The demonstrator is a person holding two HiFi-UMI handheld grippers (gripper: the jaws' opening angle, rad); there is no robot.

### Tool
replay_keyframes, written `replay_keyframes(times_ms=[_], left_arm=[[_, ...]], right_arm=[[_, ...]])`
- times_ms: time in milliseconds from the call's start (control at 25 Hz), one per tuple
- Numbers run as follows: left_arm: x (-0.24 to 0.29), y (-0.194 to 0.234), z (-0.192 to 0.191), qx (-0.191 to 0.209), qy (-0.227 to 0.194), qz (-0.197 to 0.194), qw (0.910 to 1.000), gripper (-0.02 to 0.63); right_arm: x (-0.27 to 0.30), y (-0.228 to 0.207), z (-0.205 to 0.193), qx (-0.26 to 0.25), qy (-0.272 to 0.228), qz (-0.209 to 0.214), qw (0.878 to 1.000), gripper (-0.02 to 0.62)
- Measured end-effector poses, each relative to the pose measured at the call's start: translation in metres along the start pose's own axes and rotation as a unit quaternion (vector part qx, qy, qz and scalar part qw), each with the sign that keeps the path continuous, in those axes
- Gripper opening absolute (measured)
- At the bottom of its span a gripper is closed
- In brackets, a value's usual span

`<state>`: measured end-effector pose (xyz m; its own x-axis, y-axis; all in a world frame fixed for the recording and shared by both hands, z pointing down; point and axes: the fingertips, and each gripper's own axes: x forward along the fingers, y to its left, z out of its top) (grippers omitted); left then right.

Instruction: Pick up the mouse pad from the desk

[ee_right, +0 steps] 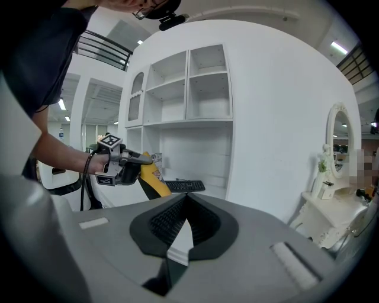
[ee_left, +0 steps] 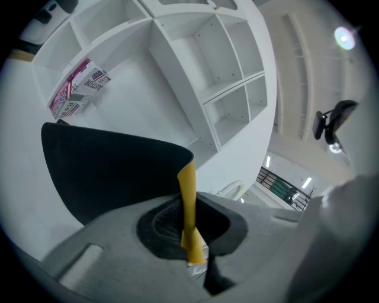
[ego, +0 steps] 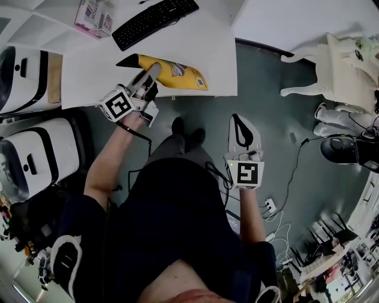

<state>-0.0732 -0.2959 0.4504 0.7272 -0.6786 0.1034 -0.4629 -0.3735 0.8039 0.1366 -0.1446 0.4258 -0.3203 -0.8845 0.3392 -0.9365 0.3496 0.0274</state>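
Note:
The mouse pad, yellow on top and black underneath, hangs tilted above the front of the white desk. My left gripper is shut on its near edge. In the left gripper view the yellow edge of the mouse pad stands pinched between the pads of the left gripper, and its black underside spreads to the left. The right gripper view shows the left gripper holding the mouse pad up in the air. My right gripper hovers over the floor beside the person's legs, shut and empty.
A black keyboard and a printed box lie at the back of the desk. Two white and black units stand at the left. A white dressing table is at the right. Cables and a power strip lie on the floor.

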Motion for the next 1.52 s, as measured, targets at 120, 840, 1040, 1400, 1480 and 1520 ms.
replay_keyframes(times_ms=[120, 840, 1040, 1400, 1480, 1520], left_arm=[[-0.010, -0.012, 0.006, 0.008, -0.010, 0.002, 0.9999, 0.015], [-0.071, -0.116, 0.048, 0.193, -0.061, -0.010, 0.9793, 0.015], [-0.089, -0.136, 0.059, 0.251, -0.080, 0.008, 0.9647, 0.015], [-0.114, -0.149, 0.057, 0.356, -0.084, 0.058, 0.9290, 0.015], [-0.118, -0.151, 0.056, 0.384, -0.084, 0.072, 0.9166, 0.015], [-0.120, -0.151, 0.055, 0.399, -0.083, 0.080, 0.9097, 0.015]], right_arm=[[-0.001, 0.001, 0.007, -0.003, -0.006, 0.000, 1.000, 0.000], [-0.016, -0.001, 0.045, -0.026, -0.056, -0.003, 0.998, 0.000], [-0.022, -0.001, 0.051, -0.030, -0.060, -0.008, 0.998, 0.000], [-0.033, 0.002, 0.074, -0.031, -0.094, -0.010, 0.995, 0.000], [-0.036, 0.002, 0.079, -0.037, -0.098, -0.012, 0.994, 0.000], [-0.037, 0.003, 0.081, -0.038, -0.097, -0.012, 0.994, 0.000]])
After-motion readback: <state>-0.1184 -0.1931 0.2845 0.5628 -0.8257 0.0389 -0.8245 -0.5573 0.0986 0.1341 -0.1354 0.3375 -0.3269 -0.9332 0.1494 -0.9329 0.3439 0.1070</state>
